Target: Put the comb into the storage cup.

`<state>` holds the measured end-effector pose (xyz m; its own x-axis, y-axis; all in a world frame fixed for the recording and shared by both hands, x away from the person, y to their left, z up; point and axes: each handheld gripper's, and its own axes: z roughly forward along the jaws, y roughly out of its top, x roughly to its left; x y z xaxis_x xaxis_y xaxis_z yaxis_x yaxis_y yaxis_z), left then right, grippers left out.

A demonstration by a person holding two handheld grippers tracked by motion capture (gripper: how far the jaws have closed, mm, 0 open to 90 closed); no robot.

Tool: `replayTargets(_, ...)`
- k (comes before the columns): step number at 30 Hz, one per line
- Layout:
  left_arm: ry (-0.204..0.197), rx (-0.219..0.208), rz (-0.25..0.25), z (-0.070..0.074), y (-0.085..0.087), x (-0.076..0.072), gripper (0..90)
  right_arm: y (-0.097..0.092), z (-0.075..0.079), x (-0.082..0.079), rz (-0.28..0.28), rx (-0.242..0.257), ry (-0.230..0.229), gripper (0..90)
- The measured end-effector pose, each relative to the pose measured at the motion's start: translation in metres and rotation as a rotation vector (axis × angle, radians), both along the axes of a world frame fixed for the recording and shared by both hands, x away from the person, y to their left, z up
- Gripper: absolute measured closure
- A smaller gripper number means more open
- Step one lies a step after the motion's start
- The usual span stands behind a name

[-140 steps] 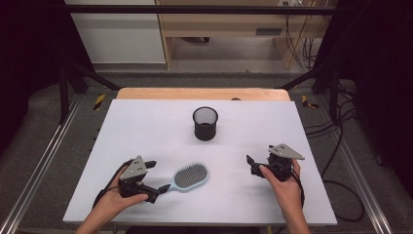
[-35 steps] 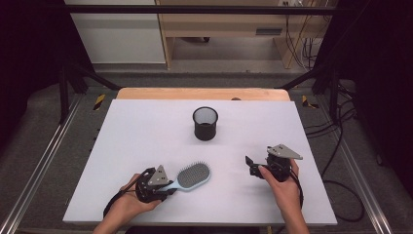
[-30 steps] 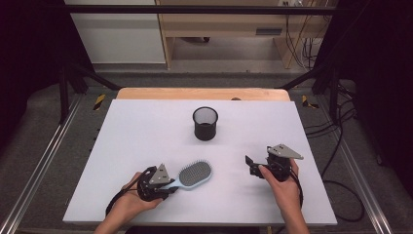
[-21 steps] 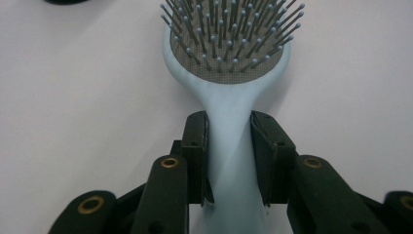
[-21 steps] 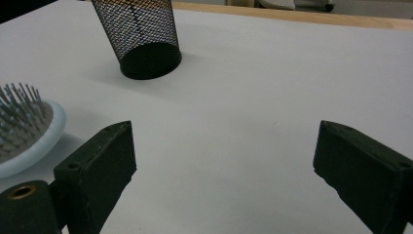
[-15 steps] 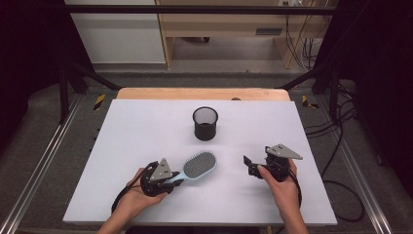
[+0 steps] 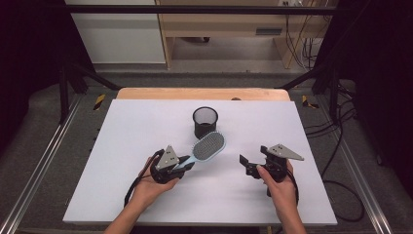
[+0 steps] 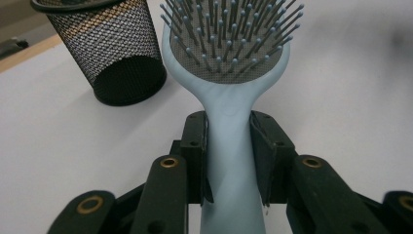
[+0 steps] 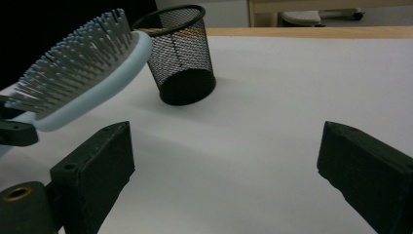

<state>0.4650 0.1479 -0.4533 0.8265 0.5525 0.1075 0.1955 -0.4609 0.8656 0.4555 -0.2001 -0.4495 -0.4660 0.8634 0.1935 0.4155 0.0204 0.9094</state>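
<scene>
- A pale blue plastic hairbrush (image 7: 207, 147) with an oval grey bristle pad is held clear of the table, its head raised and tilted, bristles facing up.
- In the high view the brush head sits just in front of the black wire-mesh cup (image 7: 205, 122); whether head and cup touch cannot be told from that view. In the right gripper view a gap shows between them.
- The left gripper (image 7: 181, 165) pinches the brush handle. In the left gripper view both black jaw pads press flat against either side of the handle (image 8: 229, 146).
- The black wire-mesh cup stands upright, mouth open, on the far middle part of the table.
- The right gripper (image 7: 246, 165) rests low at the near right of the table, held by the person's right hand (image 7: 278, 183). Its jaws stand spread wide with bare table between them, as the right gripper view confirms.
- The person's left hand (image 7: 148, 183) grasps the left gripper from behind; a black cable loops from it toward the near edge.
- The white matte table top (image 7: 146, 122) bears a strip of bare wood (image 7: 204, 93) along its far edge.
- Metal rails (image 7: 39, 170) flank the table on grey floor.
- Beyond stand a white cabinet (image 7: 114, 34) and a wooden bench (image 7: 219, 27); loose cables (image 7: 341, 146) trail on the right.
</scene>
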Motion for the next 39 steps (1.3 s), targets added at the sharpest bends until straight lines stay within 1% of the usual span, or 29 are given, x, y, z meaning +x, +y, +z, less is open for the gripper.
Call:
replayTargets(1, -0.004, -0.008, 0.0, -0.001, -0.001, -0.001, 69.0, 0.003, 0.001, 0.0, 0.015, 0.023, -0.002, 6.5)
replayTargets(3, -0.019, -0.024, 0.009, -0.001, 0.0, -0.003, 69.0, 0.004, 0.002, -0.001, 0.024, 0.031, -0.001, 6.4)
replayTargets(4, -0.017, -0.032, 0.009, -0.001, 0.0, -0.004, 69.0, 0.007, 0.002, -0.001, 0.032, 0.043, -0.003, 6.4)
replayTargets(5, -0.022, -0.034, 0.013, -0.001, 0.001, -0.005, 69.0, 0.012, 0.003, -0.002, 0.056, 0.068, -0.003, 6.3)
replayTargets(6, -0.025, -0.043, 0.015, -0.001, 0.001, -0.006, 69.0, 0.012, 0.003, -0.002, 0.056, 0.068, -0.003, 6.3)
replayTargets(7, -0.029, -0.049, 0.018, -0.001, 0.001, -0.008, 69.0, 0.014, 0.003, -0.002, 0.068, 0.081, -0.004, 6.2)
replayTargets(12, -0.04, -0.059, 0.024, -0.003, -0.003, -0.011, 69.0, 0.028, 0.006, -0.004, 0.123, 0.127, 0.001, 5.5)
replayTargets(13, -0.048, -0.057, 0.027, -0.002, -0.004, -0.012, 69.0, 0.029, 0.006, -0.005, 0.131, 0.126, 0.0, 5.4)
replayTargets(17, -0.069, -0.075, 0.039, -0.001, -0.007, -0.015, 69.0, 0.037, 0.007, -0.005, 0.159, 0.158, 0.011, 5.2)
replayTargets(19, -0.071, -0.084, 0.04, 0.0, -0.006, -0.016, 69.0, 0.04, 0.007, -0.006, 0.173, 0.157, 0.01, 4.8)
replayTargets(20, -0.072, -0.088, 0.044, -0.001, -0.006, -0.016, 69.0, 0.042, 0.008, -0.006, 0.189, 0.164, 0.01, 4.3)
replayTargets(25, -0.065, -0.107, 0.049, -0.003, -0.007, -0.017, 69.0, 0.047, 0.009, -0.006, 0.203, 0.172, 0.009, 3.9)
replayTargets(29, -0.066, -0.106, 0.047, -0.005, -0.007, -0.018, 69.0, 0.052, 0.009, -0.007, 0.217, 0.187, 0.008, 3.9)
replayTargets(31, -0.066, -0.109, 0.045, -0.005, -0.008, -0.018, 69.0, 0.054, 0.01, -0.007, 0.225, 0.178, 0.003, 3.9)
replayTargets(34, -0.064, -0.116, 0.039, -0.004, -0.01, -0.018, 69.0, 0.056, 0.011, -0.008, 0.231, 0.182, 0.002, 3.8)
replayTargets(37, -0.07, -0.106, 0.028, -0.005, -0.013, -0.021, 69.0, 0.057, 0.01, -0.009, 0.235, 0.185, 0.007, 3.6)
replayTargets(39, -0.073, -0.107, 0.027, -0.004, -0.014, -0.023, 69.0, 0.059, 0.01, -0.009, 0.238, 0.187, 0.01, 3.4)
